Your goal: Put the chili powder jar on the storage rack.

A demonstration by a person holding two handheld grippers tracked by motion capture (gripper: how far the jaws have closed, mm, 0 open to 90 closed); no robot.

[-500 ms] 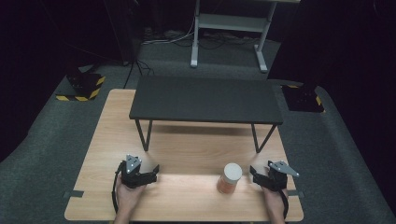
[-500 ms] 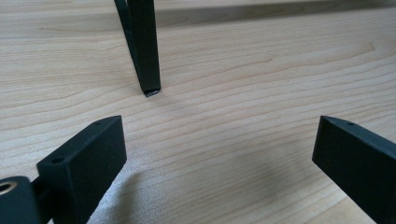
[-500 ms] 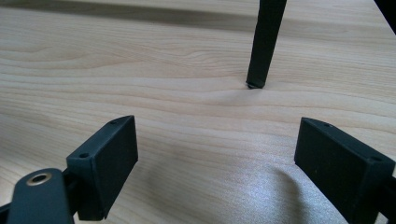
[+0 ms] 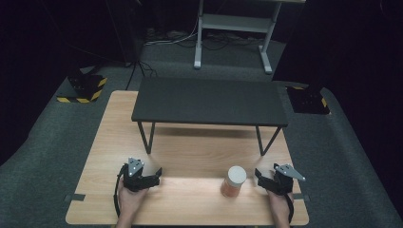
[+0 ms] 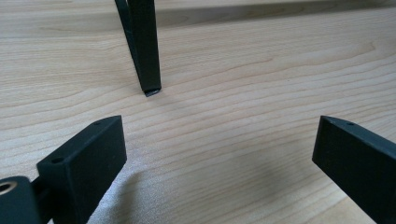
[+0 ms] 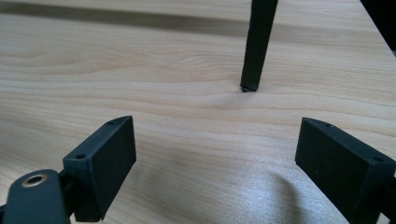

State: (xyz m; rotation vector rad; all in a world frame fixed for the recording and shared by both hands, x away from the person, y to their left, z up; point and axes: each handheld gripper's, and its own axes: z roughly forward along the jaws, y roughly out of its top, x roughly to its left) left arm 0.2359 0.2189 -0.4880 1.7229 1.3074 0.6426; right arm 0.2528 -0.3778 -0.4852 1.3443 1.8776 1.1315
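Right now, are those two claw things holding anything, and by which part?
Nothing. The left gripper and the right gripper are both open over bare wood; the jar stands untouched.

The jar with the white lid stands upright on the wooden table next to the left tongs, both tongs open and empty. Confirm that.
Not quite. The jar stands upright on the wooden table, but beside the right tongs, not the left tongs; the high view shows it. Both tongs are open and empty, as each gripper view shows.

You see a pale wood-grain table (image 4: 190,199), black shelf (image 4: 209,102), orange jar (image 4: 233,183) with white lid, black grippers, yellow-black striped floor blocks (image 4: 83,92).
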